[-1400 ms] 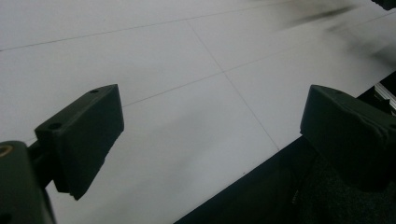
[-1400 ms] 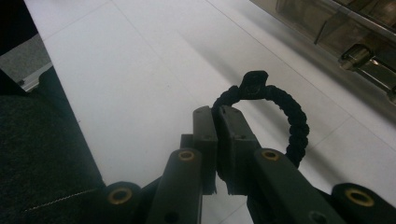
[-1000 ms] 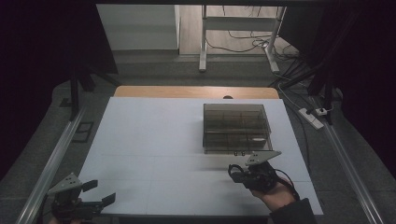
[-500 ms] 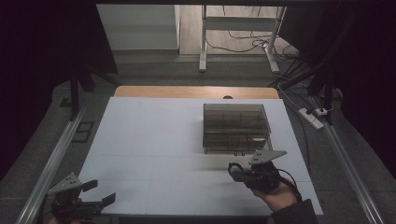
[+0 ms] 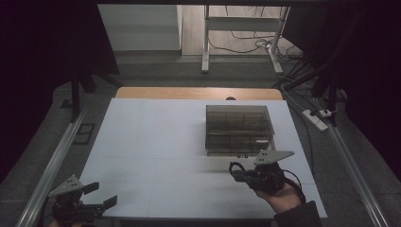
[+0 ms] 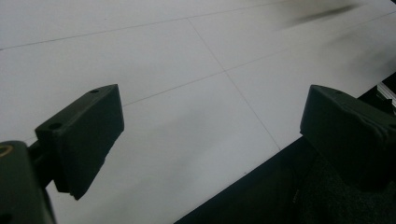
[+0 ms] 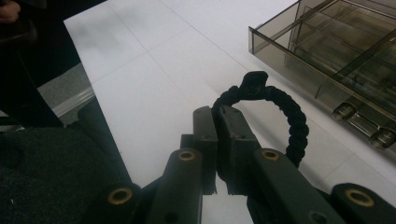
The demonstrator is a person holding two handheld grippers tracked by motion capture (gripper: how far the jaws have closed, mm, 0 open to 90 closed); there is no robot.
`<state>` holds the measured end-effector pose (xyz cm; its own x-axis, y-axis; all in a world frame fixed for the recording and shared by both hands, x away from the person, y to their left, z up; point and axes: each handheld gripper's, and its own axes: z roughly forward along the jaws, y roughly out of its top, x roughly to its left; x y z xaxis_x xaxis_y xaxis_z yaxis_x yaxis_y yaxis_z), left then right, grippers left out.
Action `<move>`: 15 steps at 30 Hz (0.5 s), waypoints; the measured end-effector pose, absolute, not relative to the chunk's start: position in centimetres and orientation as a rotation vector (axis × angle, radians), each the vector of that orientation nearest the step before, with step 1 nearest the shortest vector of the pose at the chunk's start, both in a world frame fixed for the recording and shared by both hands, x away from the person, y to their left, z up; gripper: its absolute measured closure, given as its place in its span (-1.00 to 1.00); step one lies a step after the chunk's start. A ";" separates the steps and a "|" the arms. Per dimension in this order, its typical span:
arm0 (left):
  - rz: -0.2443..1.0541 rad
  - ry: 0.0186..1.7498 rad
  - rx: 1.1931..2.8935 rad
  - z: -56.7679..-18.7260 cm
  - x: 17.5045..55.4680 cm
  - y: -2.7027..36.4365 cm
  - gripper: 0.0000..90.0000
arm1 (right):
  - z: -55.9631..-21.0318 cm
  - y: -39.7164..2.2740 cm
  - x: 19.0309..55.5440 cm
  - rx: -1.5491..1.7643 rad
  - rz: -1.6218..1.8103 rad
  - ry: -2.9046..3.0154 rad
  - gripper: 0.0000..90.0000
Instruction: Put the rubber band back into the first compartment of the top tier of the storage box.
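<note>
My right gripper (image 7: pixel 215 122) is shut on a black braided cord loop (image 7: pixel 285 109), which arches up past the jaw tips and has a knot at its top. In the high view that gripper (image 5: pixel 236 169) hovers over the white table near the front right, just in front of a smoky transparent compartment box (image 5: pixel 239 128). The cord loop (image 5: pixel 235 166) sticks out at the gripper's left end. The same box (image 7: pixel 336 51) lies close ahead on the right in the right gripper view. My left gripper (image 5: pixel 100 195) rests at the front left corner of the table, jaws wide apart with nothing between them (image 6: pixel 205 140).
The white table top (image 5: pixel 156 142) spreads wide between the two grippers. A wooden strip (image 5: pixel 198 93) runs along its far edge. Metal rails (image 5: pixel 56 156) flank both sides, and a power strip (image 5: pixel 316 118) with cables lies at the back right.
The right gripper with the cord has shifted slightly toward the box. The left gripper has stayed where it was.
</note>
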<state>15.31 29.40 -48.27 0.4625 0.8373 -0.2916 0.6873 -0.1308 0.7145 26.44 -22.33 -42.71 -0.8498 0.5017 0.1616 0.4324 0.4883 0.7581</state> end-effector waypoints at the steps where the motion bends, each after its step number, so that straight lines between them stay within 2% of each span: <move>1: 0.226 1.282 1.874 -48.3 15.3 29.4 -0.86 | -42.6 -22.3 26.5 0.832 1.315 2.637 0.89; 15: 0.225 1.283 1.874 -48.3 15.3 29.4 -0.86 | -42.0 -22.4 27.3 0.844 1.376 2.602 0.89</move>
<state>15.31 29.39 -48.27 0.4616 0.8376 -0.2922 0.6886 -0.1306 0.7133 27.32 -22.38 -41.95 -0.8450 0.5036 0.1798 0.4322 0.4451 0.7843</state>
